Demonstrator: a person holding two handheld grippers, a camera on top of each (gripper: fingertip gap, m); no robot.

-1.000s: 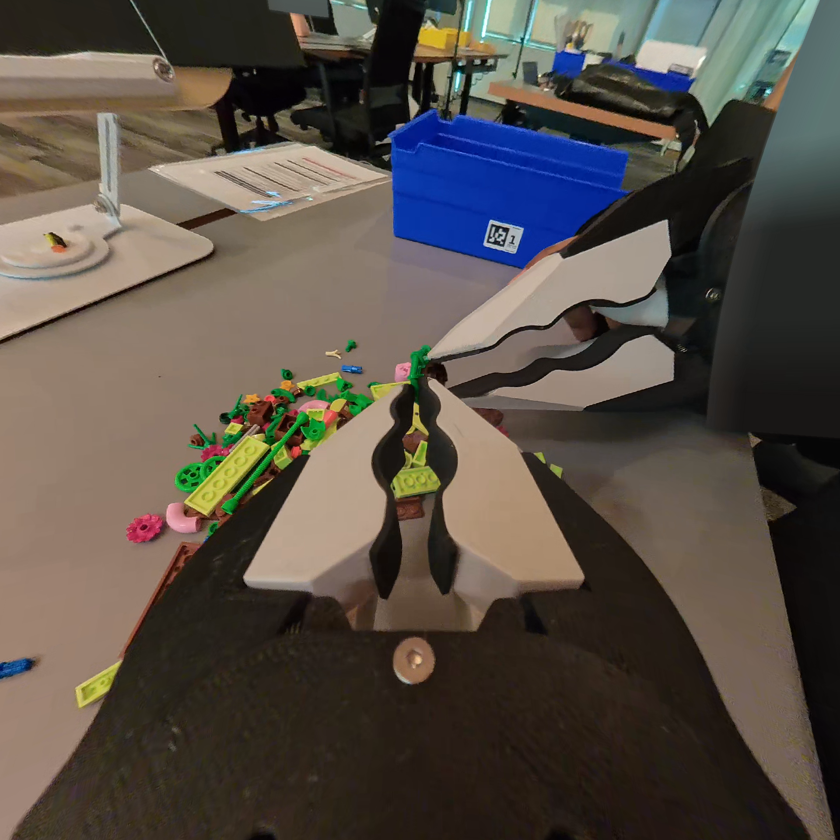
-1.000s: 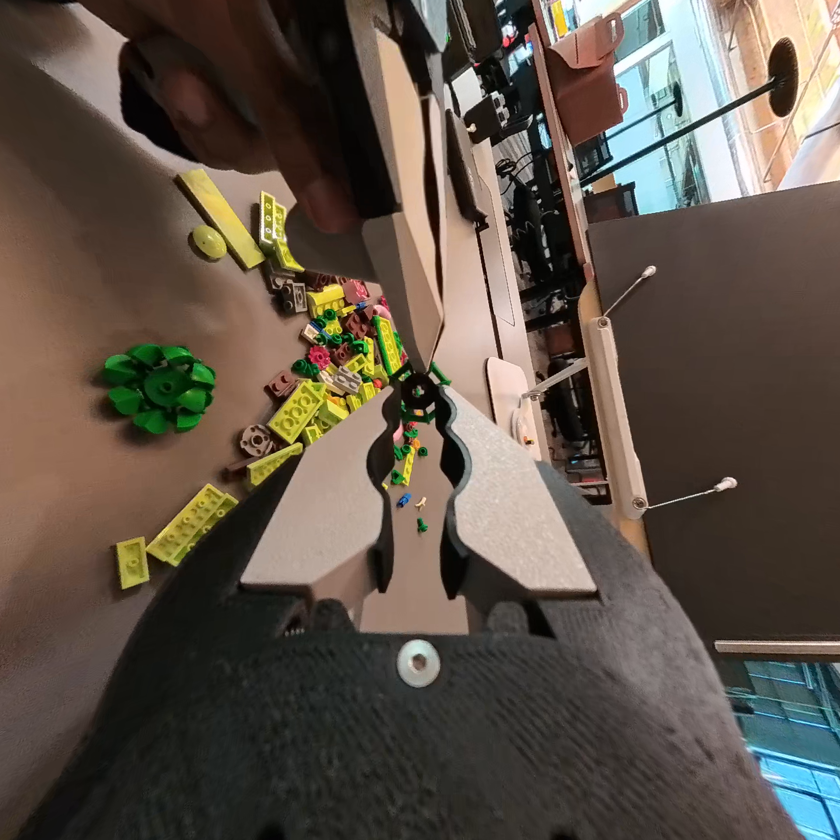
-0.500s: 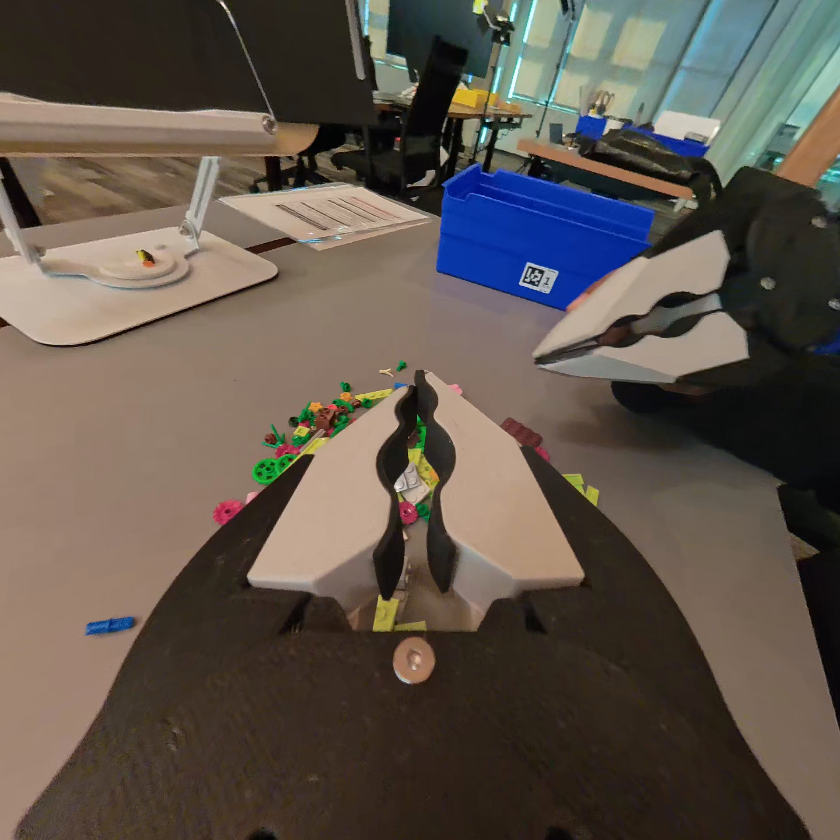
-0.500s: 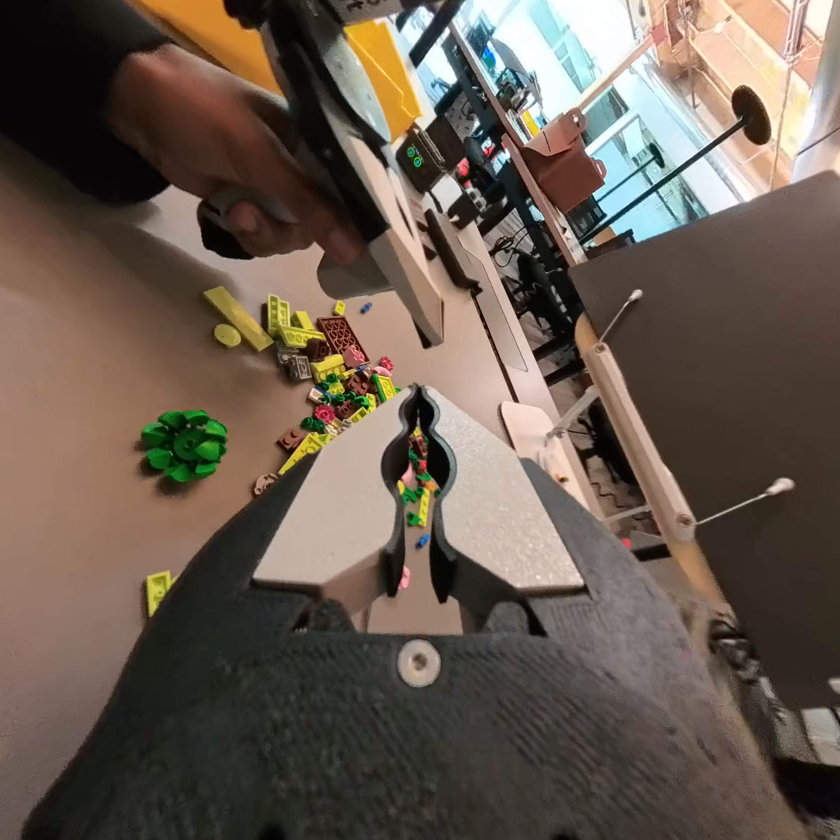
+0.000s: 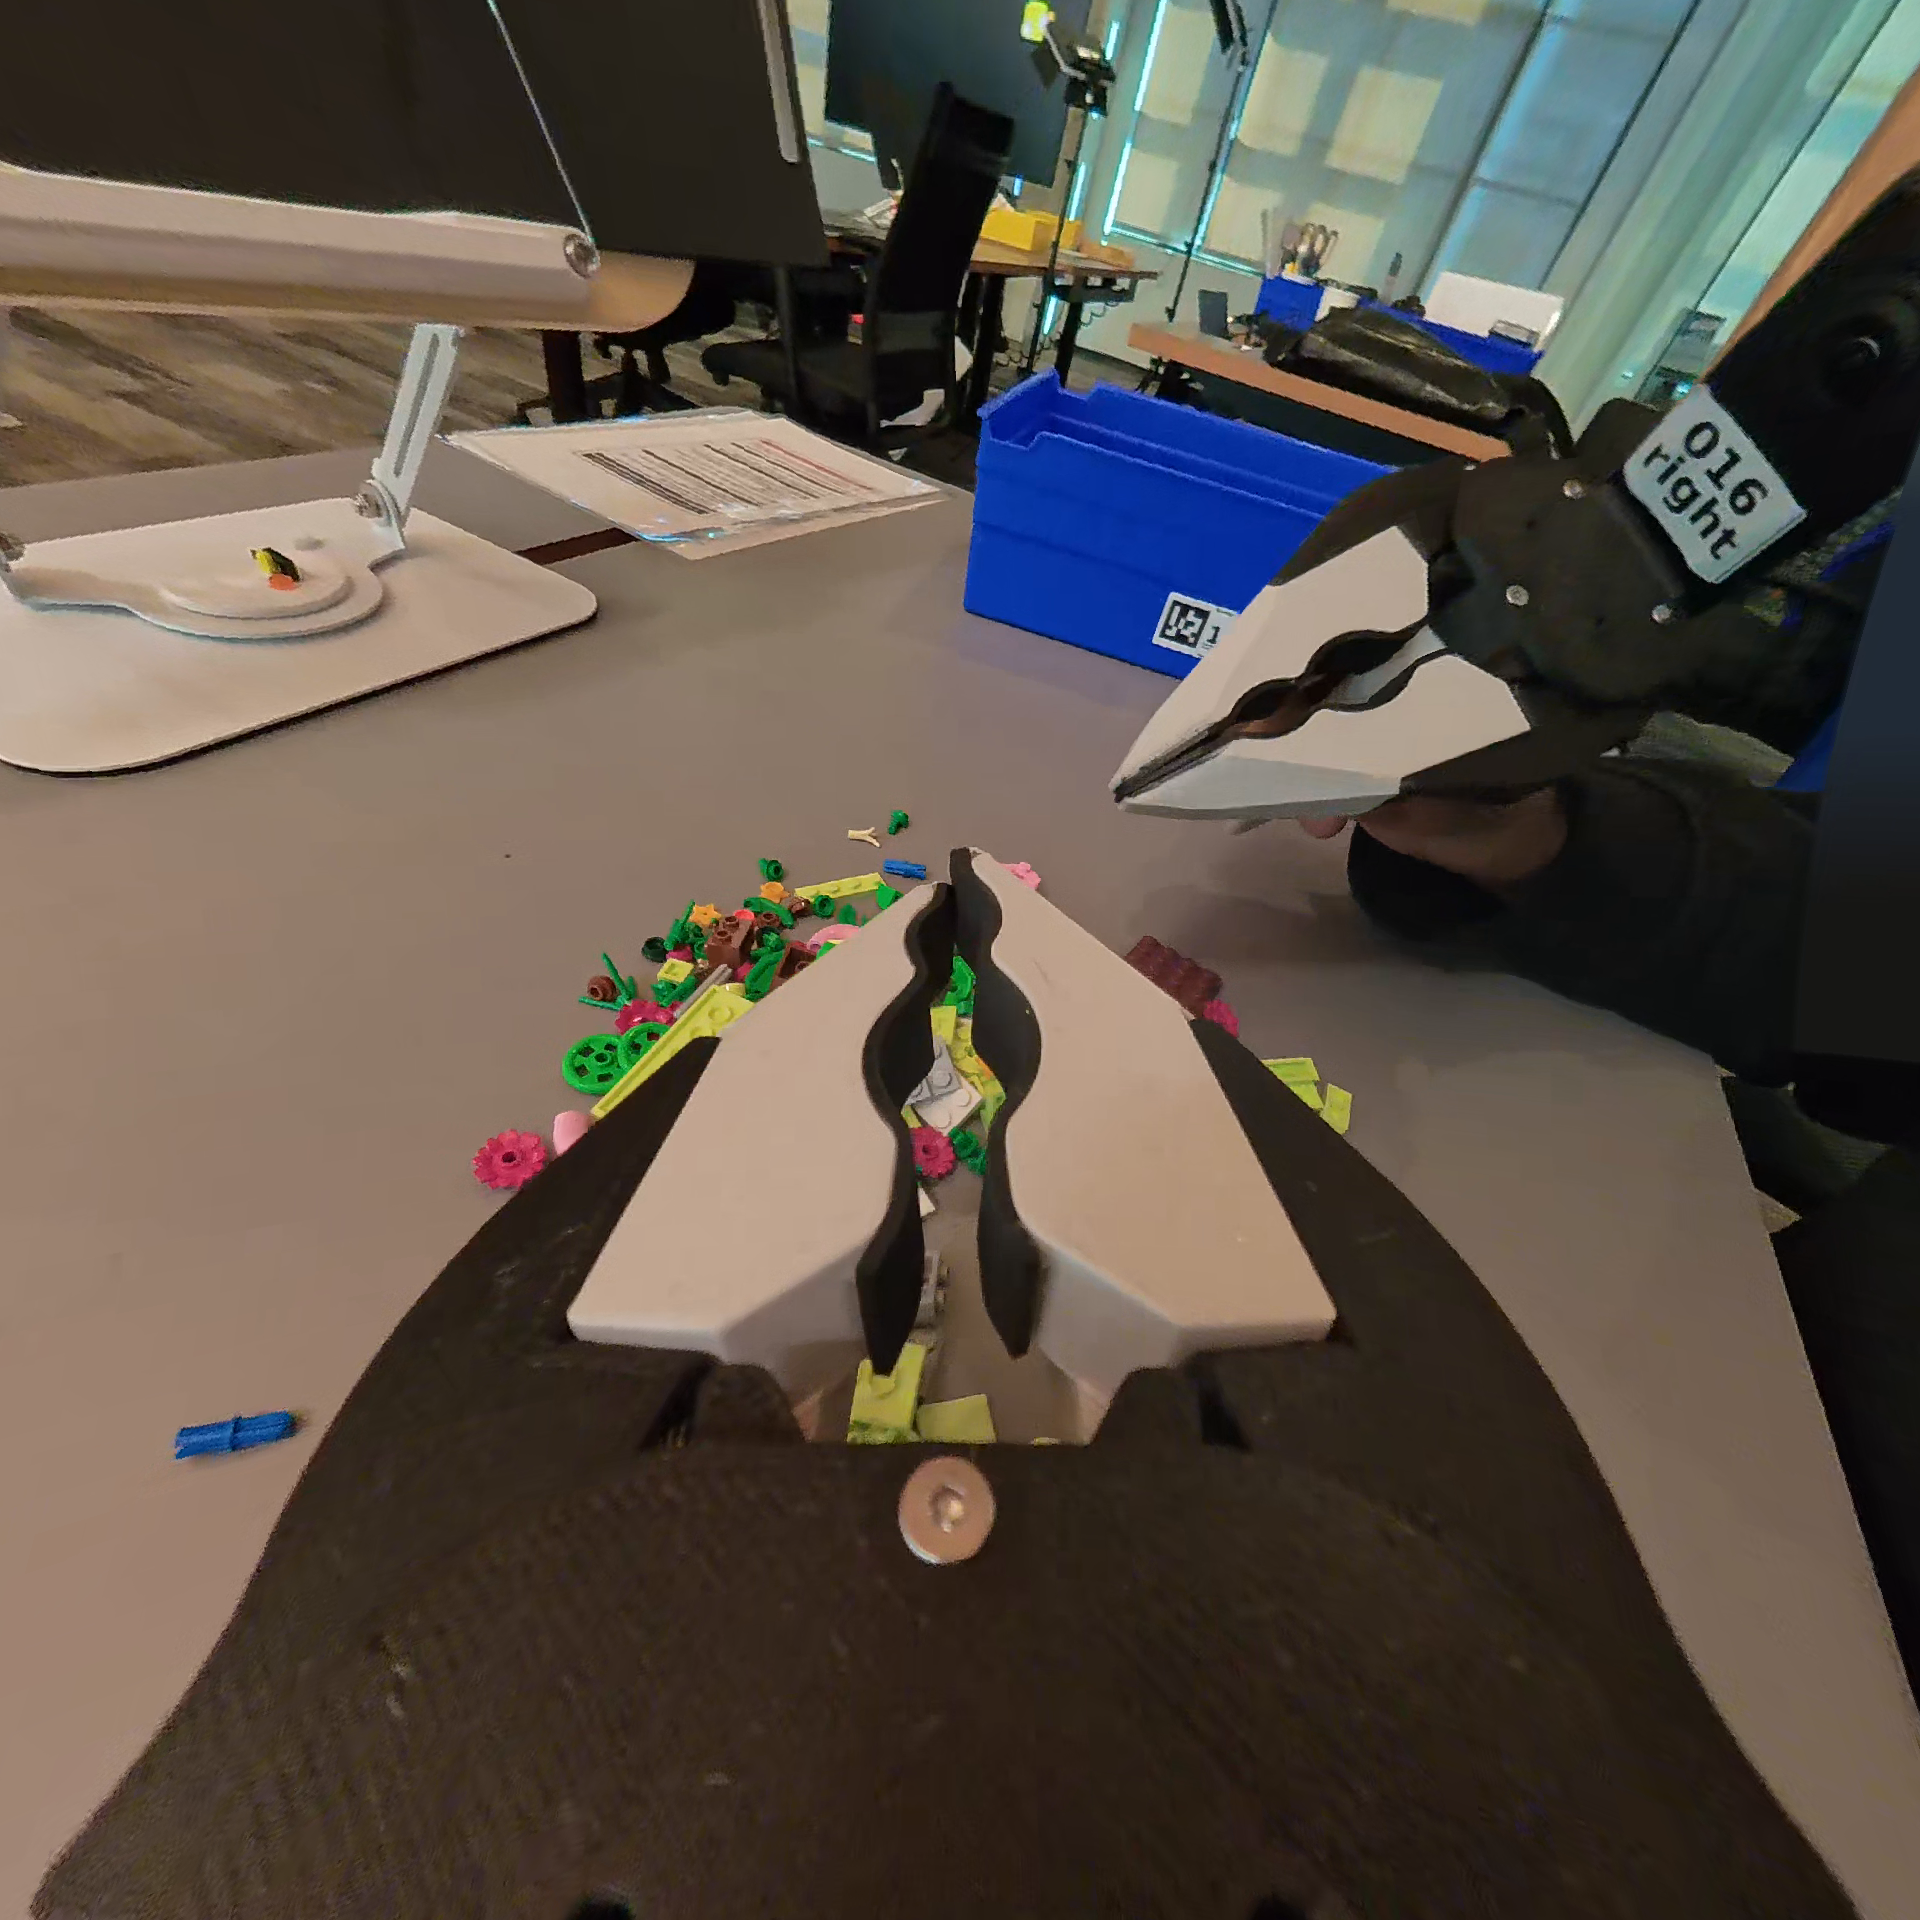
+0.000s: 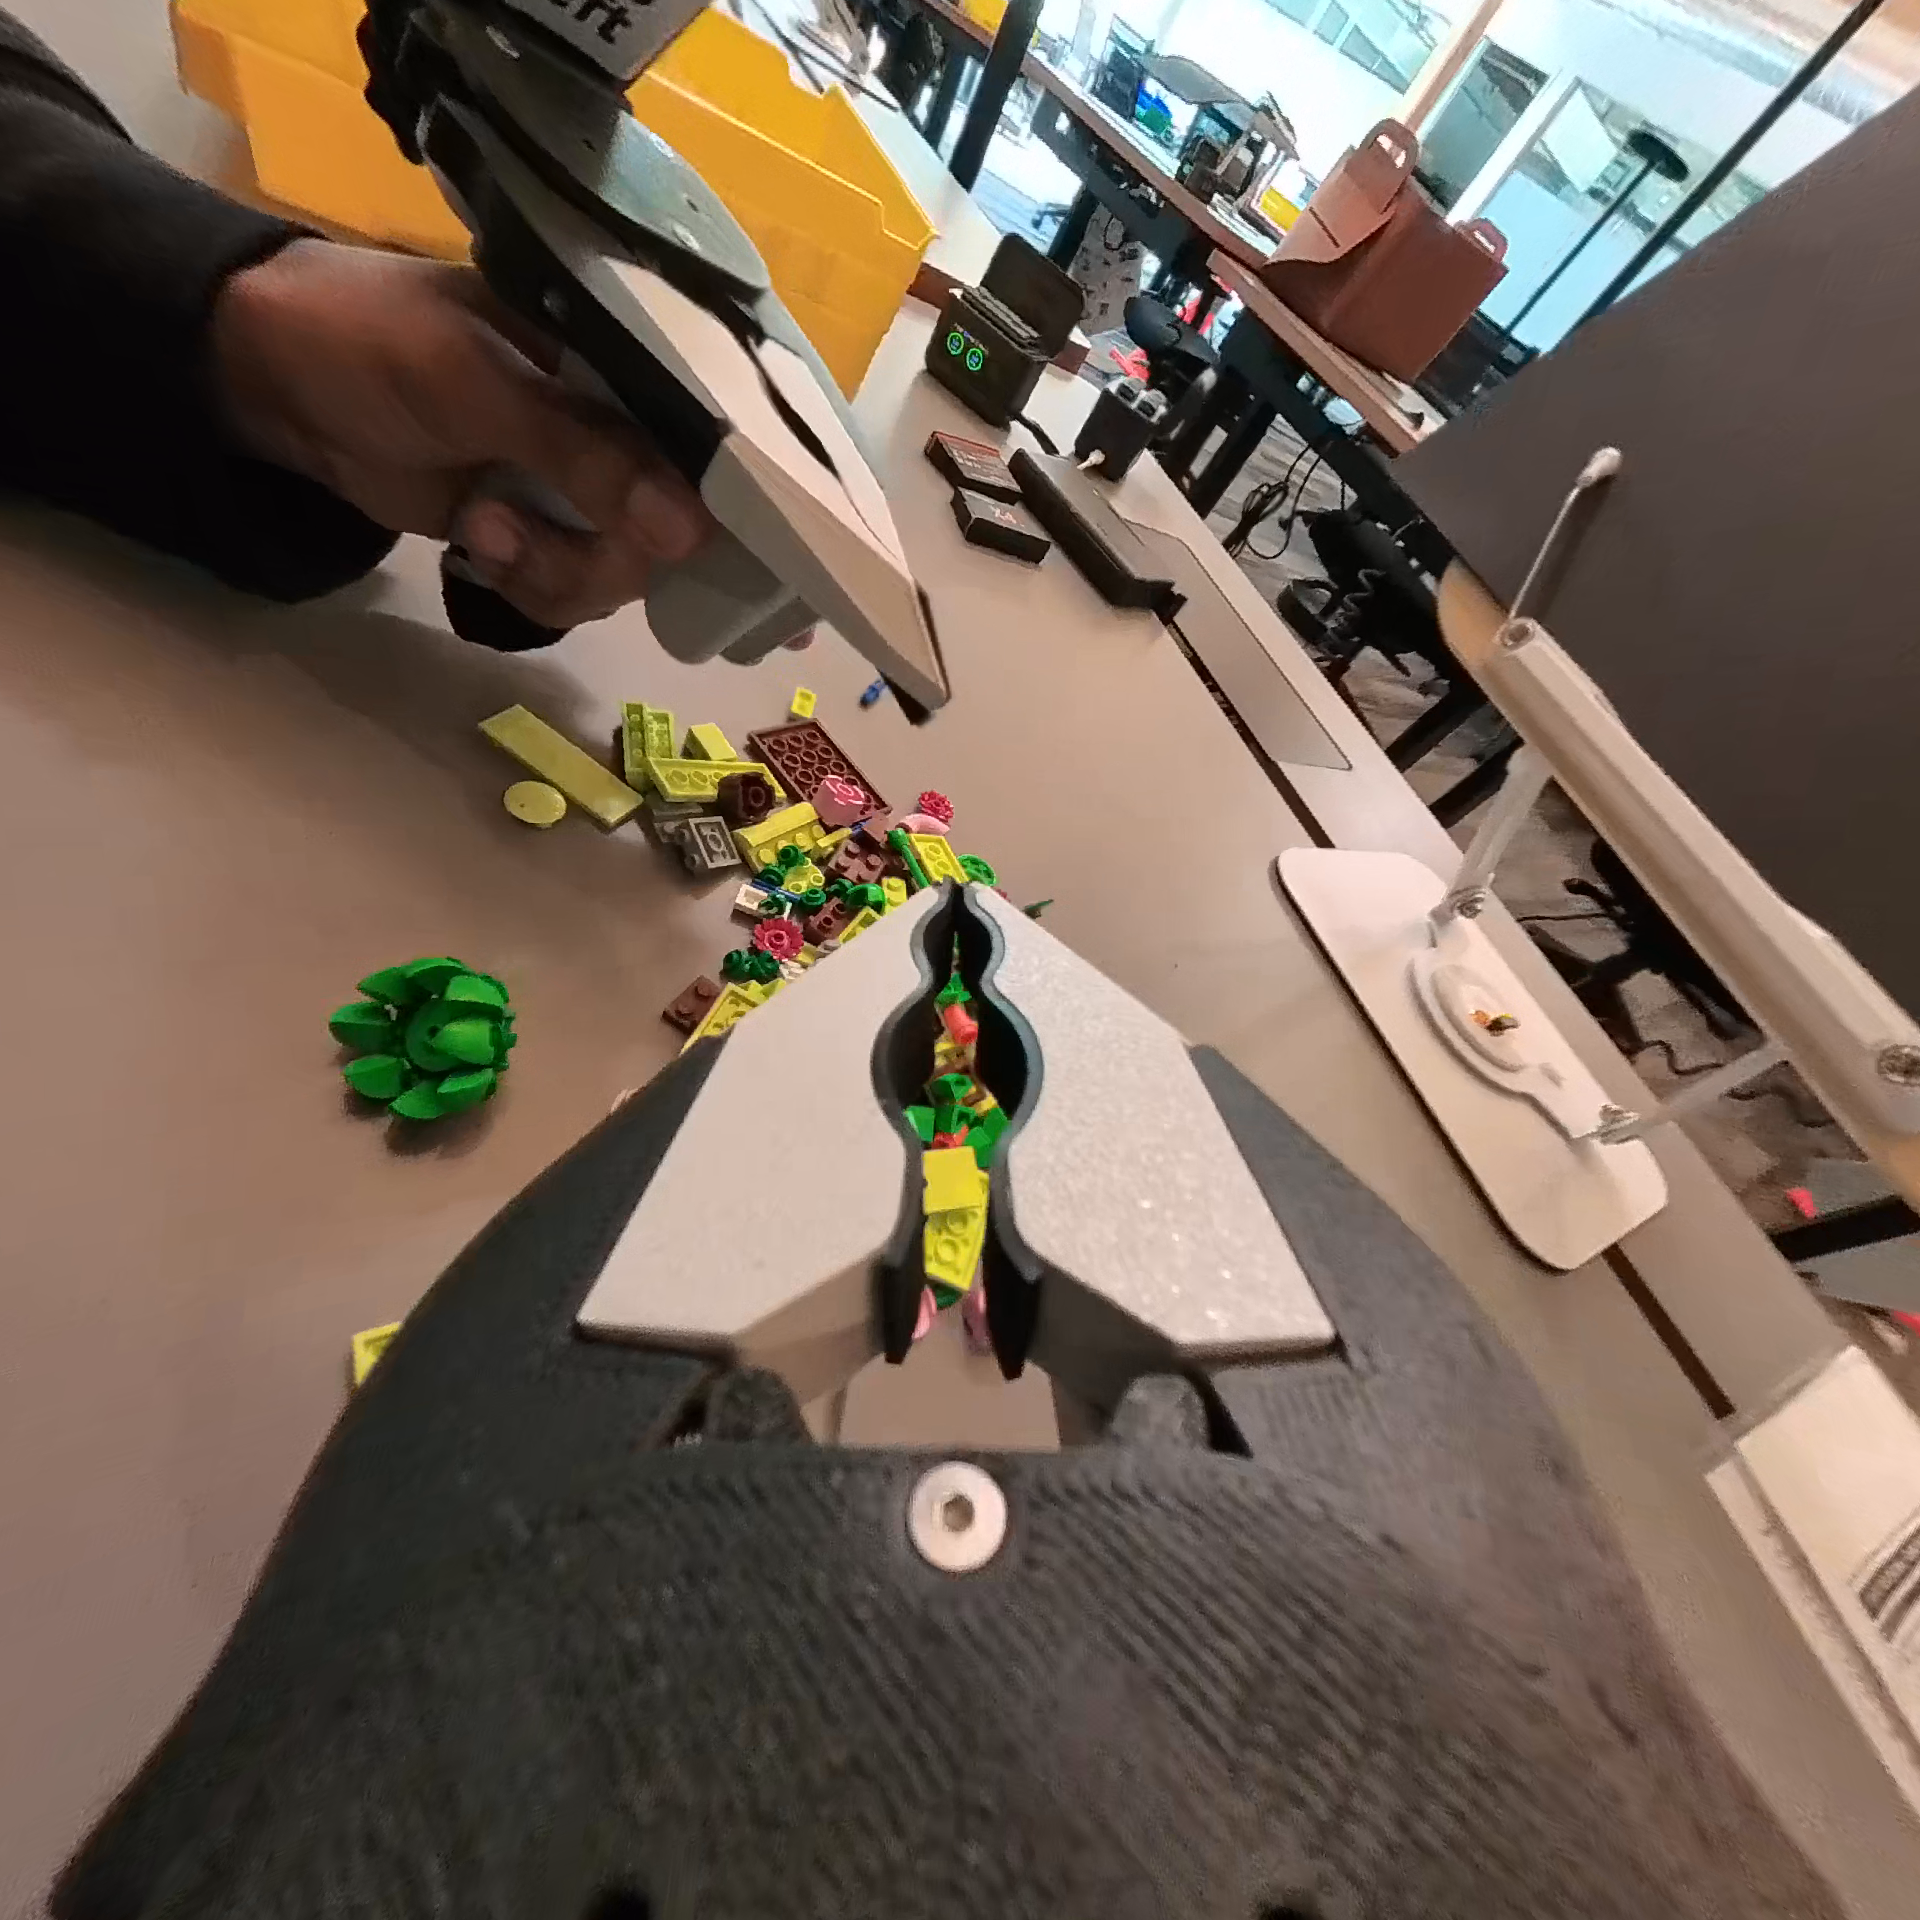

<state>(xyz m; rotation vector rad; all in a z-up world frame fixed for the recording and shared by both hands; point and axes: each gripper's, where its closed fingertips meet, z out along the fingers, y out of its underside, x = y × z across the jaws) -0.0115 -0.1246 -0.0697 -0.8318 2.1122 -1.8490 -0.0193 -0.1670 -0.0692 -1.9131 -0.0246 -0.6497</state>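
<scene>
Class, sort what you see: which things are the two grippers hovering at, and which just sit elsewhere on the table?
At the grippers:
left gripper, jaws shut
right gripper, jaws shut
pile of small bricks, nearest both

Elsewhere:
green leafy piece
blue pin
blue bin
yellow bin
white stand base
printed sheet

On the grey desk point(image 5: 312, 935) lies a loose heap of small plastic building bricks point(image 5: 727, 966), lime, green, brown and pink. Beside the heap sits a green leafy rosette piece point(image 6: 426, 1036), apart from it. A small blue peg point(image 5: 234, 1434) lies well apart from the heap. Beyond the heap stand a blue plastic bin point(image 5: 1132, 520), a white stand base point(image 5: 260, 623) and a sleeved printed sheet point(image 5: 707, 478). A yellow plastic bin point(image 6: 727, 156) stands farther from the heap.
</scene>
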